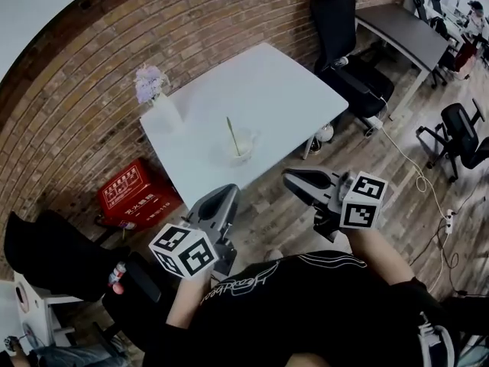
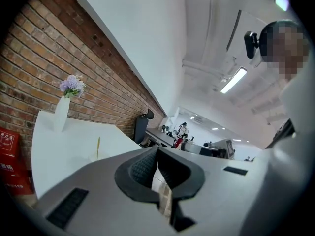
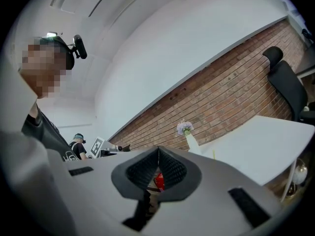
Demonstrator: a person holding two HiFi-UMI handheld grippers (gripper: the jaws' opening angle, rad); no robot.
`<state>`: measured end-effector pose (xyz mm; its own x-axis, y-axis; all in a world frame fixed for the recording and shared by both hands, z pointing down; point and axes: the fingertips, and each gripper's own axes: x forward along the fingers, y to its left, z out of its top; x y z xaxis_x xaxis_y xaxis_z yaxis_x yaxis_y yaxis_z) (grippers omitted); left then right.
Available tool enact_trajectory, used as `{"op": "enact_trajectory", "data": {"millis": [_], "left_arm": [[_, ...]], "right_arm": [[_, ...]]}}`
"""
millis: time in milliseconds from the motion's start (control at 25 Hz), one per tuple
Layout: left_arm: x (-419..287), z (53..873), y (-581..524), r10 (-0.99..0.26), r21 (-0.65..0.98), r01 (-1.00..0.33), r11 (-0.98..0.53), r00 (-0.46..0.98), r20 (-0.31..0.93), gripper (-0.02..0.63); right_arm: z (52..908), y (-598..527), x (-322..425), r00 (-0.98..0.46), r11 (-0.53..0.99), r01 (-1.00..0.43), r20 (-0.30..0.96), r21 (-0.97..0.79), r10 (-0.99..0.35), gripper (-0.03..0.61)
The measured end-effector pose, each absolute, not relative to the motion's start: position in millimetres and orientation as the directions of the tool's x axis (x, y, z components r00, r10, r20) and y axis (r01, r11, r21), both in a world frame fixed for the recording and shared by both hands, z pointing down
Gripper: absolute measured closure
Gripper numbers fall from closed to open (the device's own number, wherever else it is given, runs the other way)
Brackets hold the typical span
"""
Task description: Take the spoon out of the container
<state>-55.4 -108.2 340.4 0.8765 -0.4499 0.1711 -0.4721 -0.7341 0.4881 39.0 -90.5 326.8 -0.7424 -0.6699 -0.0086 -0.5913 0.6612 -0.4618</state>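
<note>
Container (image 1: 246,148) (head view only)

White vase (image 1: 166,113) with lilac flowers (image 1: 150,81) on table (image 1: 283,90) by brick wall (image 1: 114,44); red crate (image 1: 136,192) on floor; black chair (image 1: 348,60) beyond.

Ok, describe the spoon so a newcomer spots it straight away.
Find the white table against the brick wall. Near its front edge sits a clear container, apart from the flower vase. The spoon is the thin yellowish handle standing tilted inside it.
</note>
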Motion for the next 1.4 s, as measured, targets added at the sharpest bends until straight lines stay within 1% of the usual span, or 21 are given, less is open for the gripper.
{"op": "enact_trajectory", "data": {"millis": [200,600,920,1400], "left_arm": [[-62,341,-129,-0.454,0.482,-0.472,-0.738,0.876,0.163,0.609],[-62,351,-152,-0.478,0.475,-0.508,-0.719,0.857,0.192,0.609],[-56,357,-204,-0.514,0.469,-0.549,-0.692,0.831,0.214,0.609],[-39,388,-275,-0.516,0.508,-0.571,-0.645,0.816,0.262,0.609]], "right_arm": [[330,-112,33,-0.742,0.662,-0.598,0.000,-0.452,-0.670,0.581],[336,-143,33,-0.766,0.683,-0.566,-0.012,-0.461,-0.642,0.581],[349,-198,40,-0.793,0.706,-0.541,-0.002,-0.457,-0.609,0.581],[377,-283,56,-0.798,0.692,-0.546,0.041,-0.472,-0.601,0.580]]}}
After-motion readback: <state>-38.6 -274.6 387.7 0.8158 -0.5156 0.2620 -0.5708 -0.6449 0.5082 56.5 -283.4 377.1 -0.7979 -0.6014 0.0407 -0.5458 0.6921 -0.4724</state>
